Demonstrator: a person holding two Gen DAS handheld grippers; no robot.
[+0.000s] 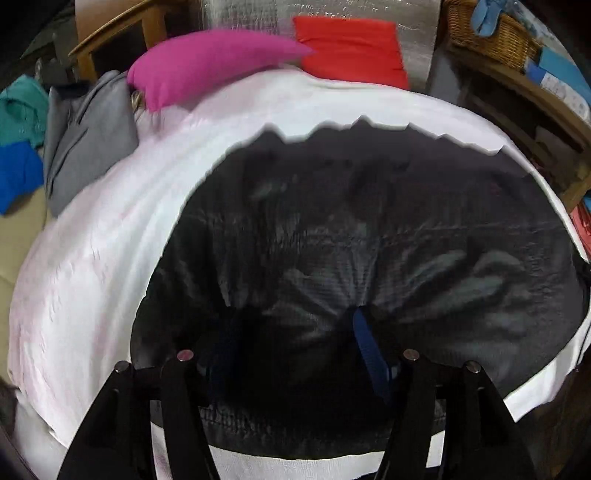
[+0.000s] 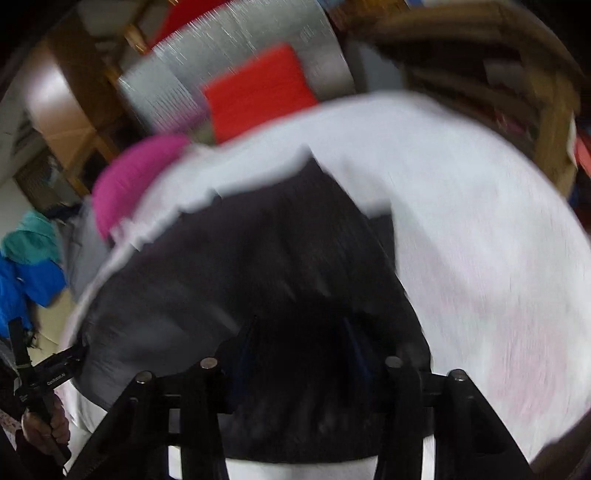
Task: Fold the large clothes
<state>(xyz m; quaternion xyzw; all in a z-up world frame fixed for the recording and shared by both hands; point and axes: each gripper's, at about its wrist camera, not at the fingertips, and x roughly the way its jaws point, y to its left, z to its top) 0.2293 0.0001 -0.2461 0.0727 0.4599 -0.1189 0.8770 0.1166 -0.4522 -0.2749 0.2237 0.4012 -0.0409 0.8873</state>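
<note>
A large black garment [image 1: 369, 221] lies spread on a white sheet [image 1: 110, 258], its far edge wavy. My left gripper [image 1: 295, 343] hangs low over its near part. The blue-padded fingers stand well apart, and creases in the cloth fan out from the right fingertip [image 1: 360, 325]. In the blurred right wrist view the black garment [image 2: 258, 258] lies with a corner pointing away across the white sheet [image 2: 480, 221]. My right gripper [image 2: 301, 343] is over its near edge, jaws apart, with dark cloth beneath them. No pad visibly pinches fabric.
A pink pillow [image 1: 207, 66] and a red pillow [image 1: 351, 48] lie at the head of the bed. A grey garment [image 1: 88, 147] and teal and blue clothes [image 1: 18, 147] are piled left. A wicker basket [image 1: 491, 33] sits on wooden shelving at the right. A hand [image 2: 48, 421] grips the other tool.
</note>
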